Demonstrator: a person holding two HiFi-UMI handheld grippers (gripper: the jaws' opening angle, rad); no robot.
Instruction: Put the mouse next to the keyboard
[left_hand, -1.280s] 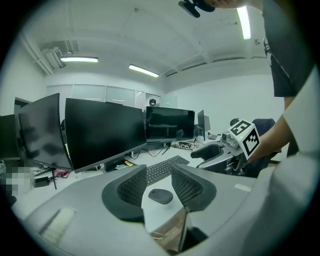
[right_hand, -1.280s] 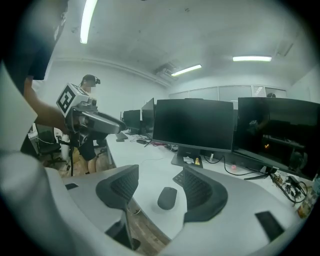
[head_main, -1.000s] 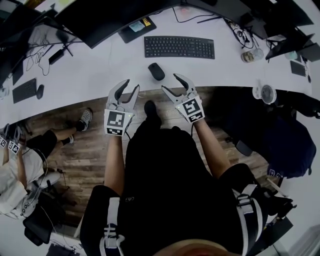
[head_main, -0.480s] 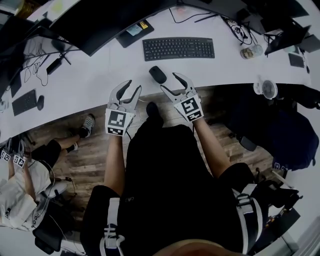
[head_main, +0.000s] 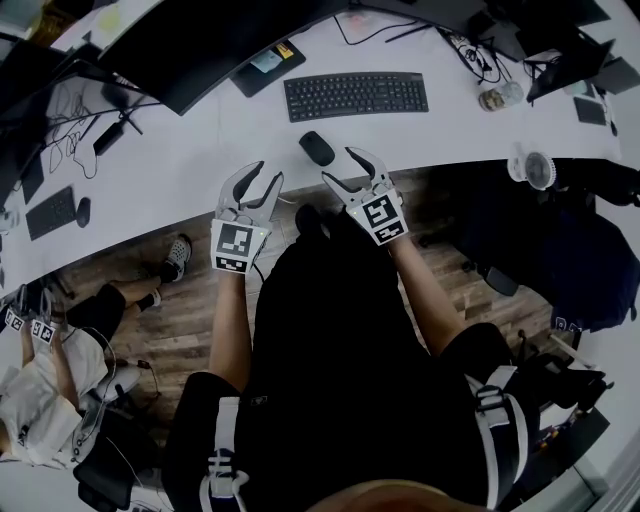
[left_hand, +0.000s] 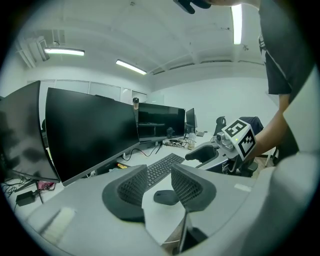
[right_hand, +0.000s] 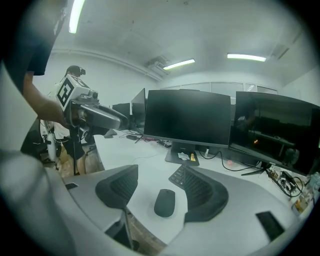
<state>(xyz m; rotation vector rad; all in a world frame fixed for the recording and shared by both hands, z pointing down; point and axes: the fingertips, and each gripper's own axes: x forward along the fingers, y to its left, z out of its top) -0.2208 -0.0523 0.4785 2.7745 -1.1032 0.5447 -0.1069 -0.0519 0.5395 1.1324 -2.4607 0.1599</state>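
Note:
A black mouse (head_main: 317, 148) lies on the white desk (head_main: 200, 150), a little in front of the left end of the black keyboard (head_main: 356, 96). My right gripper (head_main: 348, 166) hovers open at the desk's front edge, just right of the mouse, which shows between its jaws in the right gripper view (right_hand: 164, 202) without being touched. My left gripper (head_main: 259, 178) is open too, lower left of the mouse, with nothing in it. In the left gripper view the mouse (left_hand: 166, 197) lies beyond the jaws, the keyboard (left_hand: 161, 168) behind it and the right gripper (left_hand: 212, 152) further right.
Large dark monitors (head_main: 215, 35) stand behind the keyboard, one on a stand with a yellow label (head_main: 268, 62). Cables and small items (head_main: 495, 85) lie at the desk's right end, a second keyboard and mouse (head_main: 55, 212) at far left. A seated person (head_main: 60, 370) is lower left.
Both grippers have edged slightly toward the desk and the mouse; the camera view shifted a little. The mouse and keyboard have not moved on the desk.

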